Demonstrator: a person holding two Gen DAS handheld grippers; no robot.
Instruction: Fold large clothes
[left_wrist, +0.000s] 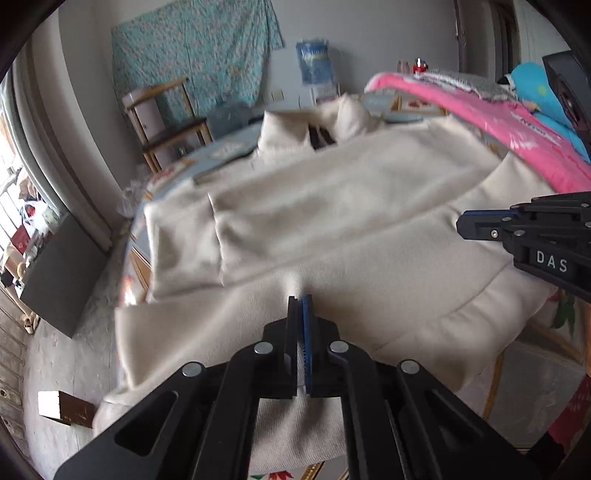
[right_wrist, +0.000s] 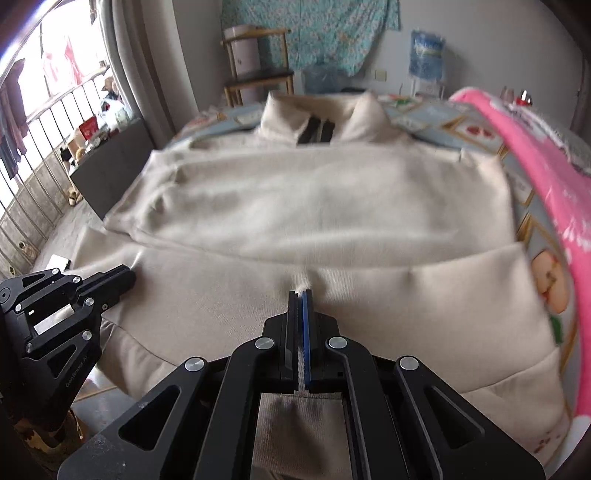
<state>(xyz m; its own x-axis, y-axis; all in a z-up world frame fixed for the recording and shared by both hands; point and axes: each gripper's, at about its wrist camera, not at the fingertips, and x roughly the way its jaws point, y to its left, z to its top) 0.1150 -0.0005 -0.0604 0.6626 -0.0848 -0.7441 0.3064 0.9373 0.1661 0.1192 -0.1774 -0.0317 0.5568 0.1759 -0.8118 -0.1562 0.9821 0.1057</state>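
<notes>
We see the cream garment (right_wrist: 314, 206) spread flat across the bed (right_wrist: 424, 118) (collar at the far end); the left tool (left_wrist: 300, 299) pinches its near hem; the right tool (right_wrist: 301, 293) does likewise — both clamped tight on fabric, a pink blanket (right_wrist: 535, 177) alongside

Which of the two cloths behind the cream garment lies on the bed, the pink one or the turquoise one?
The pink blanket lies on the bed, beside the cream garment. The turquoise floral cloth hangs on the far wall.
</notes>
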